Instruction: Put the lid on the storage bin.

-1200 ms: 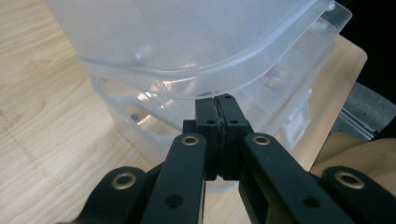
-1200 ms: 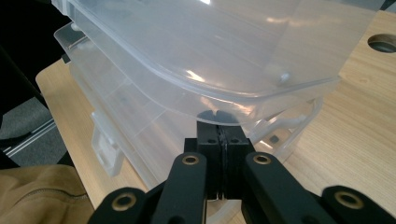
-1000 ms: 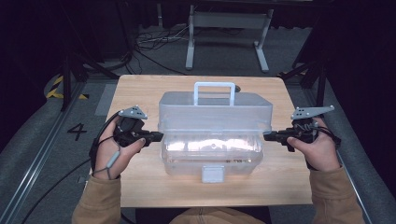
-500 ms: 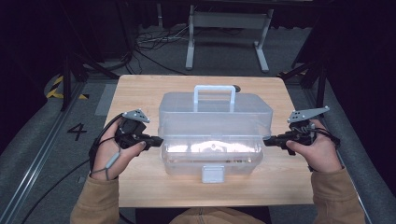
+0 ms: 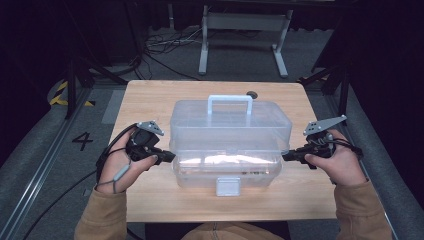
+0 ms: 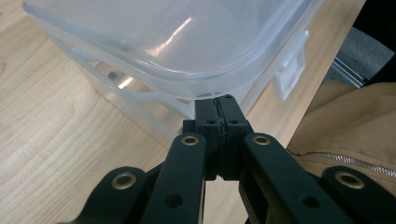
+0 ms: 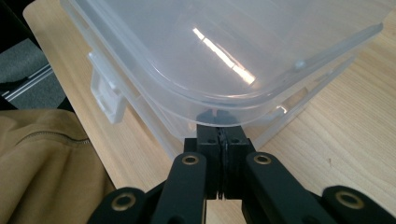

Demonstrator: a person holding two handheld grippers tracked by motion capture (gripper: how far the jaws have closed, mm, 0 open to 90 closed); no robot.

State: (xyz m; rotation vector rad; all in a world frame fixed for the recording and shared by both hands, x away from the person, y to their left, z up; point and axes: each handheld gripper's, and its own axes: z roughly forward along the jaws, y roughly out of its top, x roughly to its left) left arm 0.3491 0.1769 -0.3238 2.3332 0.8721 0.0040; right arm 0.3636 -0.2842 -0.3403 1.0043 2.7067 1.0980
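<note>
Closed jaws tucked under the box lid at both ends

While both pairs of jaws are pressed fully together and hold nothing, the left gripper (image 6: pixel 219 103) and right gripper (image 7: pixel 220 116) each push their tips beneath the overhanging lid rim of the clear rectangular plastic storage box (image 5: pixel 230 145) with a pale handle. It sits mid-table, long axis running from one gripper to the other, so each hand is at its own short end. Its white front latch (image 5: pixel 227 186) faces the person (seemingly fastened, which would hinder lifting the lid). Round the box lies the light wooden table (image 5: pixel 150 100)

Box (image 5: pixel 230 145) mid-table (image 5: pixel 150 95); left hand-held gripper (image 5: pixel 167 157) and right hand-held gripper (image 5: pixel 287 156) at its ends, probably touching.
</note>
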